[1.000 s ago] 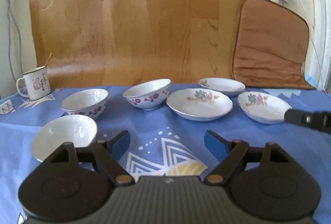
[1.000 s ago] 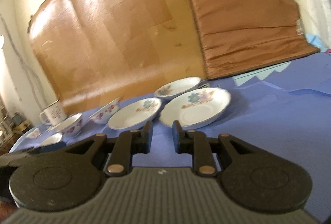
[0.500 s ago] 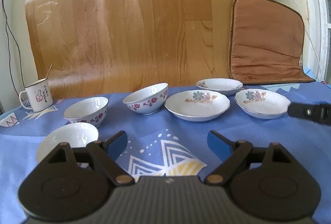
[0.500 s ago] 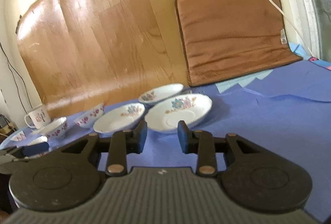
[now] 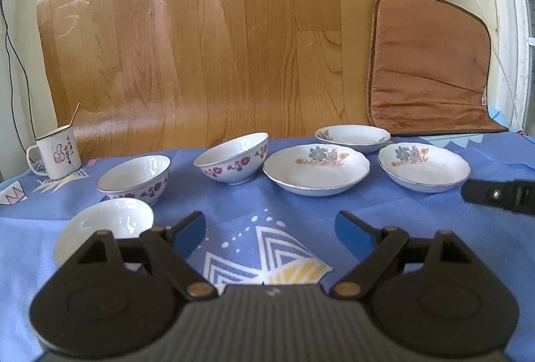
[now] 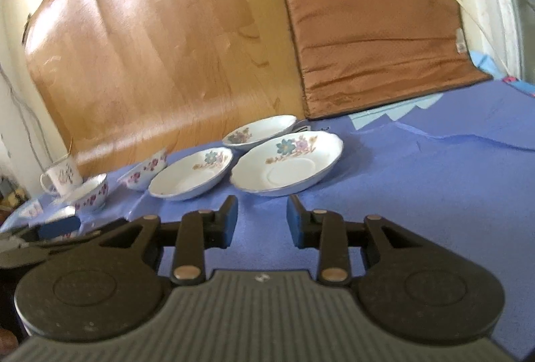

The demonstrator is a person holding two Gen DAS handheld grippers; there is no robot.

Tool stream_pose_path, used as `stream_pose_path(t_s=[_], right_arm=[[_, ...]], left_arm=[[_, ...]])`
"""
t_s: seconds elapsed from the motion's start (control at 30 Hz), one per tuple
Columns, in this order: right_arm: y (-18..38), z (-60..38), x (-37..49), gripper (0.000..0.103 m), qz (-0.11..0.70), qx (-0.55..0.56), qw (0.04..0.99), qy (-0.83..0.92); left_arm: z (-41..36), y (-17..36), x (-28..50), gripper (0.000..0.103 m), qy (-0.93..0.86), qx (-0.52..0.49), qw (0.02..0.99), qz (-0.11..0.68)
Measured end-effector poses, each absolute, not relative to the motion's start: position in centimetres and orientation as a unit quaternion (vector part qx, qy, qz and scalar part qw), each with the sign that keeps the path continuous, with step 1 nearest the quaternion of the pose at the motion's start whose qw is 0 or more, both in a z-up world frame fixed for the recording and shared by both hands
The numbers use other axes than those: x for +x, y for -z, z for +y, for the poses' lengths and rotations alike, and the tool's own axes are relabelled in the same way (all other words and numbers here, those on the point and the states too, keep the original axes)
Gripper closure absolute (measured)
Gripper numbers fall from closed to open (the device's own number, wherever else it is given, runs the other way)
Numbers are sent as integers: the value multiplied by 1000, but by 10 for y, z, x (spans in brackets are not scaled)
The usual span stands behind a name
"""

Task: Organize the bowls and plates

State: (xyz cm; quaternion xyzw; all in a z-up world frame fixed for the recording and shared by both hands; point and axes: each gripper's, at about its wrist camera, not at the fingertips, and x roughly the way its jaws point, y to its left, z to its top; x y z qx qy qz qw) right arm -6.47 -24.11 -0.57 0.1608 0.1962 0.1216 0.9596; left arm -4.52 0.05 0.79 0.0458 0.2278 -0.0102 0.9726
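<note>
The right hand-held gripper (image 6: 262, 218) has widened to a moderate gap facing the nearest flowered white plate (image 6: 287, 164); the left hand-held gripper (image 5: 271, 228) stays wide open, both empty, so grasping seems imminent.

- The white metal mug with a handle (image 5: 57, 154) has a red thumbs-up picture and small dark writing beside it, too tiny to read.
- No other words or numbers can be read.
</note>
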Motion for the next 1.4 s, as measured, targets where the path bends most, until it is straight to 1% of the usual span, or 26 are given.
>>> stream_pose_path(t_s=[0.33,0.63,0.7,0.73,0.87,1.1,1.27,1.4], right_arm=[[3,-244,-68,67,182,168,961,-122],[2,-246,-75,67,169,169,964,-118],[2,-245,-77,66,167,165,964,-122],[2,-244,-77,66,167,162,965,-123],[3,-244,-71,66,185,162,961,-127],[4,-249,-71,66,190,184,956,-128],[5,-256,-69,66,208,203,948,-128],[2,-273,-60,66,237,193,945,-113]], left_arm=[[1,-9,-46,15,12,39,974,222],[-1,-10,-52,8,9,53,975,216],[-2,-11,-54,3,8,57,976,212],[-2,-11,-55,3,9,59,976,210],[-6,-11,-54,1,11,72,974,213],[-5,-11,-54,0,8,69,974,215],[-4,-11,-55,0,16,66,974,217],[1,-13,-51,0,38,43,969,242]])
